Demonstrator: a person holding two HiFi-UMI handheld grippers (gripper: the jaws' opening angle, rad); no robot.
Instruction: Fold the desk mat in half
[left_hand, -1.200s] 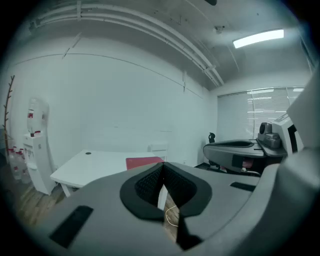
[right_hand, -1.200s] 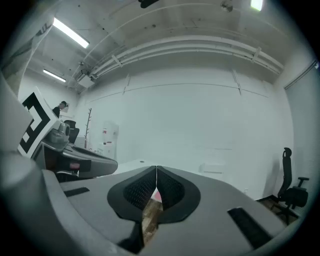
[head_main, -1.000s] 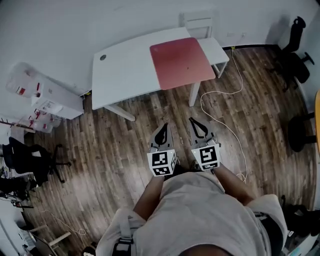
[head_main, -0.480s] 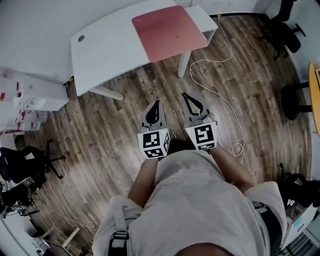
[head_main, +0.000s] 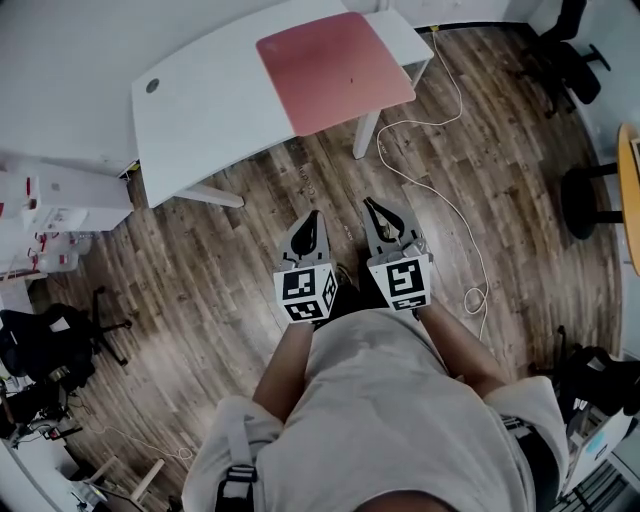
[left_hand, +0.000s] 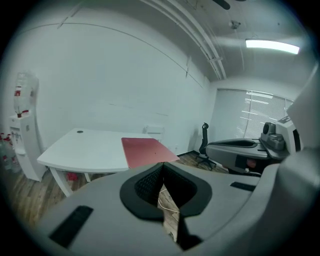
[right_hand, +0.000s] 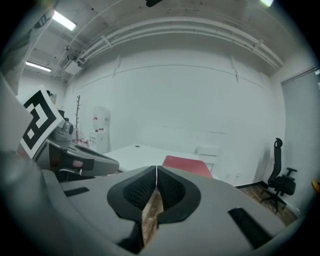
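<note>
Head view: two grippers are seen, the left gripper (head_main: 311, 216) and the right gripper (head_main: 375, 204), each with jaws pressed together and nothing held. One red desk mat (head_main: 335, 70) is laid flat on one white table (head_main: 205, 110), well ahead of both jaws. A brown wood floor (head_main: 200, 270) is seen below the jaws.

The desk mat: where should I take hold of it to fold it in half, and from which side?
Probably the two near corners of the mat, coming from the front of the desk. It lies flat, and that edge seems to reach the desk's front rim, so jaws could slip under there.
</note>
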